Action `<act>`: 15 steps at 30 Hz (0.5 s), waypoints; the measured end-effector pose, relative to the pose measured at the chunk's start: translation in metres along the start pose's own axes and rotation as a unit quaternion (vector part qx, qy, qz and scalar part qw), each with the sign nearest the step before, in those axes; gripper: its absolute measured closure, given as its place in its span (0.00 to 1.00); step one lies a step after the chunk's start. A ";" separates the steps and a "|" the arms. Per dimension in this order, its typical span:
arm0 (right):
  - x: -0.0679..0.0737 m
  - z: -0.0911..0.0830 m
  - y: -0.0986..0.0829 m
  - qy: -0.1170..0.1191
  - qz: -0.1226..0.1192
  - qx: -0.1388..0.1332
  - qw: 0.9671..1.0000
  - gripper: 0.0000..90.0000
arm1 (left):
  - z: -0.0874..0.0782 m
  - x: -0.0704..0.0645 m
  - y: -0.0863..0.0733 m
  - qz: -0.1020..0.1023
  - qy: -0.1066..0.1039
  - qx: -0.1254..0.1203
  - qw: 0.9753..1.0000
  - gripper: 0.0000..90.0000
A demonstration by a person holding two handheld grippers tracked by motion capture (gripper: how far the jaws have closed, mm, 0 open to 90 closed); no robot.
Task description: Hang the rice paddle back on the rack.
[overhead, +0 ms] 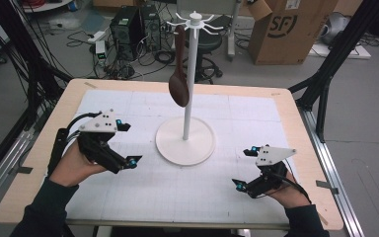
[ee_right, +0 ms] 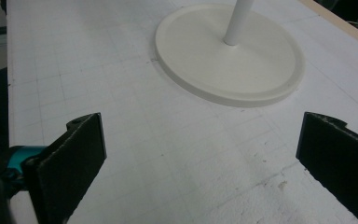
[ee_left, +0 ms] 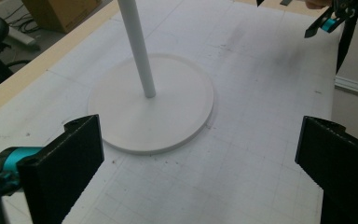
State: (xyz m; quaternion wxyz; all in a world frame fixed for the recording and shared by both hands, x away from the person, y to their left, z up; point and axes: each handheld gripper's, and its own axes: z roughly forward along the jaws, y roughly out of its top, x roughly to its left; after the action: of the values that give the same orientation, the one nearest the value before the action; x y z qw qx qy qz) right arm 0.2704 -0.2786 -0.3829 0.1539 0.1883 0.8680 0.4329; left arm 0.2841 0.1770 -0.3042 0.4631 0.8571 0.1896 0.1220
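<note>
While hanging bowl-down, long axis vertical, spoon (overhead: 178,74) on rack (overhead: 191,74) sits nearer left gripper (overhead: 127,143); right gripper (overhead: 244,168) farther; both sets of jaws wide, empty.

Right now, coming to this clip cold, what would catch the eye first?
The white stand at the middle of the table, its thin pole rising from a round base, with a dark brown spoon hanging from a hook at its top. Next, the left gripper and right gripper, held low at either side of the base, jaws wide apart and holding nothing.
</note>
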 end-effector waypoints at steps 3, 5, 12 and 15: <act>0.000 -0.001 0.000 0.000 0.001 -0.003 1.000 0.01 | 0.001 -0.001 -0.013 -0.015 0.003 -0.012 1.000 0.02; 0.000 -0.001 0.000 -0.001 0.001 -0.005 1.000 0.01 | 0.002 -0.001 -0.021 -0.021 0.004 -0.021 1.000 0.02; 0.000 -0.002 0.000 -0.003 0.001 -0.008 1.000 0.01 | 0.006 -0.002 -0.043 -0.029 0.002 -0.025 0.999 0.02; 0.001 -0.002 0.000 0.000 0.004 -0.011 1.000 0.01 | 0.006 -0.001 -0.052 -0.032 0.005 -0.028 0.999 0.02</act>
State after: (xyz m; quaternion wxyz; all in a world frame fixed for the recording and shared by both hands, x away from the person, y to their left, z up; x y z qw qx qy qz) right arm 0.2688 -0.2795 -0.3816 0.1537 0.1902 0.8626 0.4428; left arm 0.2745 0.1983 -0.3513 0.4893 0.8368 0.2160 0.1168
